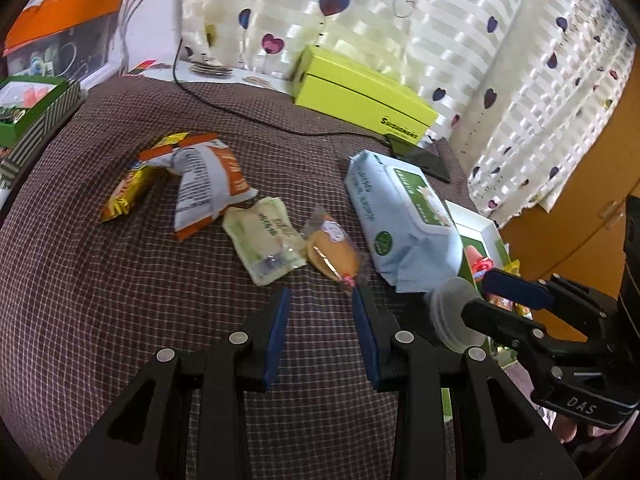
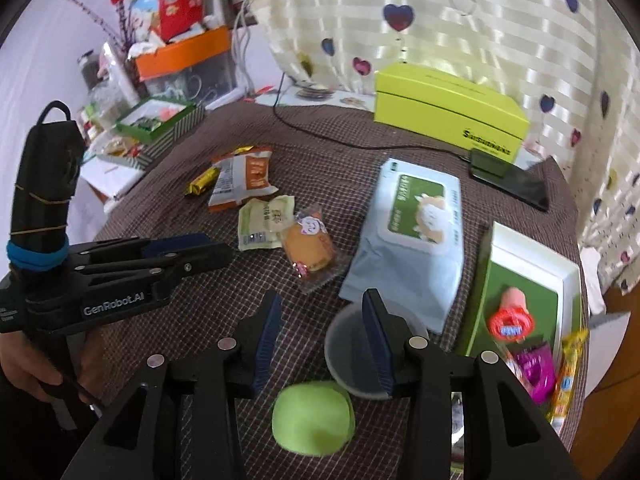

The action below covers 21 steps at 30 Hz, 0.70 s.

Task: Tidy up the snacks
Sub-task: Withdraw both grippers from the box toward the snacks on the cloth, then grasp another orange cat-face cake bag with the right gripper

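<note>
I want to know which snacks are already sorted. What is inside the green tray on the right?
The green tray holds a pink and red candy, a purple packet and a yellow packet. The right gripper hides its near end.

Your daylight comes through the striped, heart-printed white curtain (image 1: 400, 20), glaring; motion blur softens everything, and edges bend and vignette.

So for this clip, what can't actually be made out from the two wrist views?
- Green tray: its near end is cut off by the right wrist view's edge and the gripper body.
- Plastic cup: partly behind the right gripper finger.
- Green ball: blurred.
- Pale green packet: print too small to read.
</note>
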{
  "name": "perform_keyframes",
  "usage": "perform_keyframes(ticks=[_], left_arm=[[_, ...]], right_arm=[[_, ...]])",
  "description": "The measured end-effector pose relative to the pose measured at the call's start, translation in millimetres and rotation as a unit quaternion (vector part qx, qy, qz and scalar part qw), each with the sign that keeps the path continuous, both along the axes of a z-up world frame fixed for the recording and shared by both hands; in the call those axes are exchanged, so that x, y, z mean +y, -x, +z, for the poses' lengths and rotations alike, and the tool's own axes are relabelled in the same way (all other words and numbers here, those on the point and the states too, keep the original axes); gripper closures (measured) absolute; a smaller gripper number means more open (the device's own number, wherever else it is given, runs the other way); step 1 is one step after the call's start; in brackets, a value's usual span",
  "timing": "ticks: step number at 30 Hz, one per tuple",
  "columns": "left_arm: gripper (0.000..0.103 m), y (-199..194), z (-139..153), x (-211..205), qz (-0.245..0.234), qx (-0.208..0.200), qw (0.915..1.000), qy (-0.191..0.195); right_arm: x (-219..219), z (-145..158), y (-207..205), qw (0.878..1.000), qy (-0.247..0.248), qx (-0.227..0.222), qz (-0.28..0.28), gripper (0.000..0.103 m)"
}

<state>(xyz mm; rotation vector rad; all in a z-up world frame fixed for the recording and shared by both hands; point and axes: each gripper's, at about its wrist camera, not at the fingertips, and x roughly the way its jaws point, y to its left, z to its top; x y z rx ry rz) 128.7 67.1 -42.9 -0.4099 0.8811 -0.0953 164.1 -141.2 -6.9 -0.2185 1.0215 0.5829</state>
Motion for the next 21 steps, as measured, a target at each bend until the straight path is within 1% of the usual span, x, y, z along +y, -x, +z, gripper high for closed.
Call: perform_keyframes(ticks=[8,10,18,21], left_arm=[[0.069,-3,-11,23,0.024,0.008,0.9996,0.011],[0.065,-2,-13,28,0.027,0.008,0.9995,0.014],[0.063,-3,-21,44,0.037,0.007,0.9989,0.026],[0.063,-2,-23,49,0.041,0.007,0.9987,0.03]], right_arm=[[39,-14,-30,0.997,0.04,0.014,0.066,0.054],[48,-18,-38,0.995,0.047,0.019,0.081,0.053],[77,-49,-61,0.985,0.096,0.065,0.129,0.051],[85,-59,-66,0.981,0.116,0.071,0.136,0.051]])
